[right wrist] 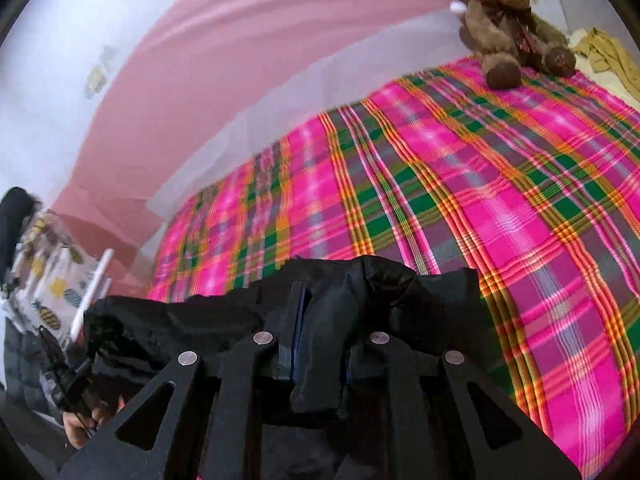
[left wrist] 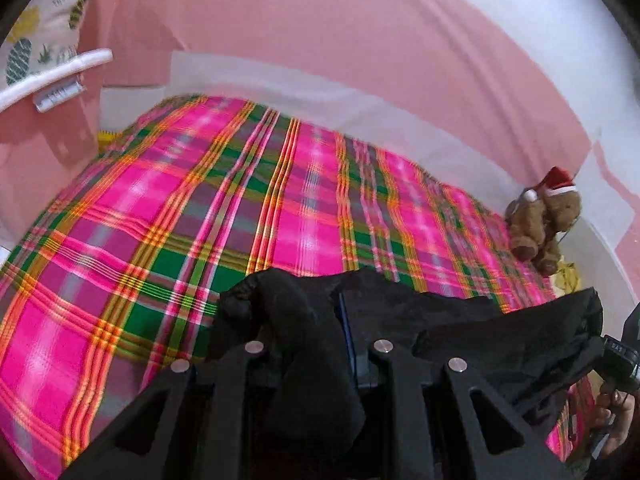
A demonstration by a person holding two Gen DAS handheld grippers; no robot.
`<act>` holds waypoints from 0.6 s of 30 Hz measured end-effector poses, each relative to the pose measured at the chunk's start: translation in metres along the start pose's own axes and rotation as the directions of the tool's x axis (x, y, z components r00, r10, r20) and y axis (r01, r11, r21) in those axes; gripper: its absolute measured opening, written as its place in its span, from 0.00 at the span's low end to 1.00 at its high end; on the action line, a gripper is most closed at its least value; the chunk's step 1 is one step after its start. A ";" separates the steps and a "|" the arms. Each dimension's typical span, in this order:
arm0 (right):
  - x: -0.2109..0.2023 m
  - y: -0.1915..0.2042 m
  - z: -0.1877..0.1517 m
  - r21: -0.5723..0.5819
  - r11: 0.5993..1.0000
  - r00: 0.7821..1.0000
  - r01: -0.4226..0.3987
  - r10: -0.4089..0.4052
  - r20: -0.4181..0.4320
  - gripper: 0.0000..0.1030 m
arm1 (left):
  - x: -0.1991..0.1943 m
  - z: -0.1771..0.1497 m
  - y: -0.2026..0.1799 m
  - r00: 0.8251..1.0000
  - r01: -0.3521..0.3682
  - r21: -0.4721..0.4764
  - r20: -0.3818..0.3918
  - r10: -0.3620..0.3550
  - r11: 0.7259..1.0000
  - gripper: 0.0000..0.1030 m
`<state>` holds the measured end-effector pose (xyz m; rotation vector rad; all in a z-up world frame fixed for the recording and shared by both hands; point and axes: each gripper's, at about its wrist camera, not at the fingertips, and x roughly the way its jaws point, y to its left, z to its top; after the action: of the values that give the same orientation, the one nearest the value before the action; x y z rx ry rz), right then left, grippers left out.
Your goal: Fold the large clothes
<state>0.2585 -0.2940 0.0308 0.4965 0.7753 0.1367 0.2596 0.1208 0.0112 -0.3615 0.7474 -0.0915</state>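
Matte black angular linkage arms with triangular cut-outs and round silver pins form the left gripper (left wrist: 316, 320) and right gripper (right wrist: 320, 320); blue pads line the fingers.

Black cloth (left wrist: 304, 352) hides left claw (left wrist: 320, 336) tips; same w/ right claw (right wrist: 320, 320). Far plaid (right wrist: 224, 216) motion-blurred. Bear (right wrist: 508, 20) head cut off at top edge.

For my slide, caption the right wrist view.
Right gripper clamps black garment above pink plaid bedspread, brown teddy bear beyond.
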 end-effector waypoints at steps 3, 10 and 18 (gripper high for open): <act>0.033 -0.011 0.003 0.023 1.000 0.999 0.020 -0.019 -0.051 0.16 | 0.025 -0.003 0.006 1.000 -0.008 -0.014 -0.028 0.007 1.000 0.24; 0.071 -0.029 0.000 0.072 0.997 0.994 0.006 0.002 -0.106 0.18 | 0.045 -0.010 0.007 0.999 0.012 -0.023 -0.031 -0.012 1.000 0.28; 0.060 -0.039 0.015 0.161 0.982 0.984 -0.102 0.124 -0.128 0.33 | 0.029 0.009 0.011 0.996 0.085 -0.083 -0.033 -0.088 0.993 0.56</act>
<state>0.3096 -0.3159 -0.0167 0.6839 0.8972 0.2200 0.2866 0.1272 -0.0053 -0.4716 0.7729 -0.1494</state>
